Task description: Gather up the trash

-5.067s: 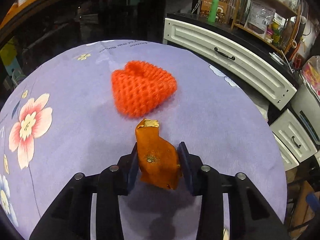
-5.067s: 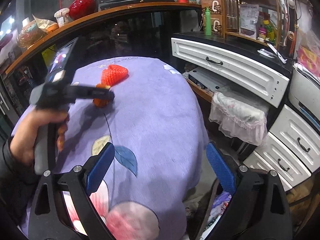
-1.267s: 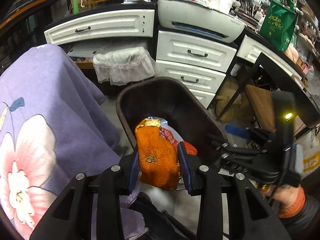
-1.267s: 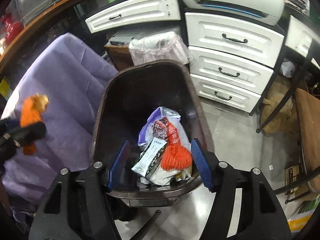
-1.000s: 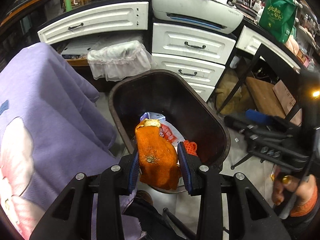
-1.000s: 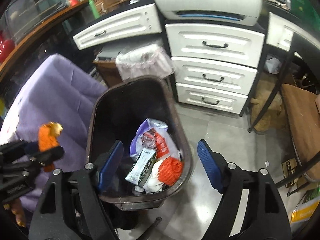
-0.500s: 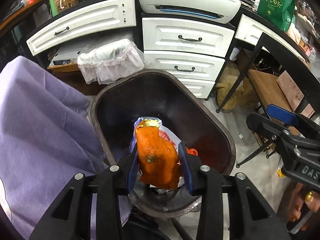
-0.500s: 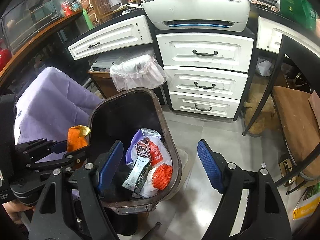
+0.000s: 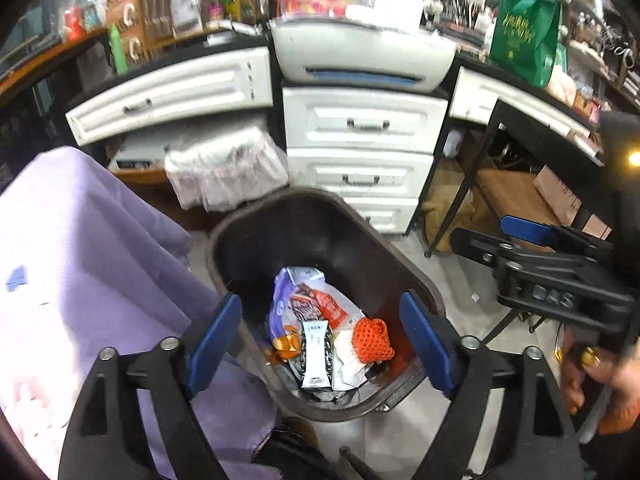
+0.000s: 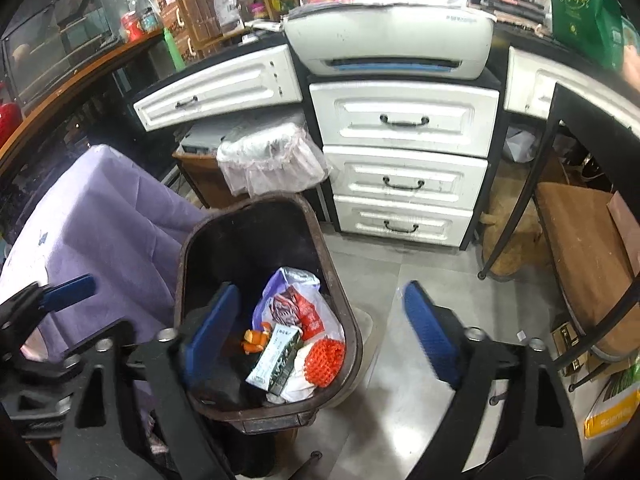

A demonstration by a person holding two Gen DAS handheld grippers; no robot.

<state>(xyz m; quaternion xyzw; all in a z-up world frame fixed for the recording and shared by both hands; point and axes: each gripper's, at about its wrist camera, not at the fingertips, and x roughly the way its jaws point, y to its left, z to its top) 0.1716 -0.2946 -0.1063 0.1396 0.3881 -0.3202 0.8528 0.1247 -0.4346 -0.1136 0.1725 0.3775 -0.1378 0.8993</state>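
Observation:
A dark brown trash bin (image 9: 256, 236) stands on the floor beside the purple-clothed table. In it lie an orange peel piece (image 9: 285, 345), an orange foam net (image 9: 373, 340), a purple bag (image 9: 294, 280) and wrappers. My left gripper (image 9: 320, 340) is open and empty above the bin. The bin also shows in the right wrist view (image 10: 320, 256), with the peel (image 10: 256, 340) and net (image 10: 324, 362) inside. My right gripper (image 10: 320, 332) is open and empty over the bin's right rim. It shows in the left wrist view (image 9: 532, 236) at the right.
White drawers (image 10: 404, 152) and a printer (image 10: 388, 36) stand behind the bin. The purple tablecloth (image 9: 80, 264) hangs at the left. A black table leg (image 10: 516, 200) and a wooden stool (image 10: 580, 248) stand at the right. Grey floor (image 10: 400, 360) lies right of the bin.
My left gripper has opened and the orange peel has dropped into the bin. The right gripper has stayed open near the bin.

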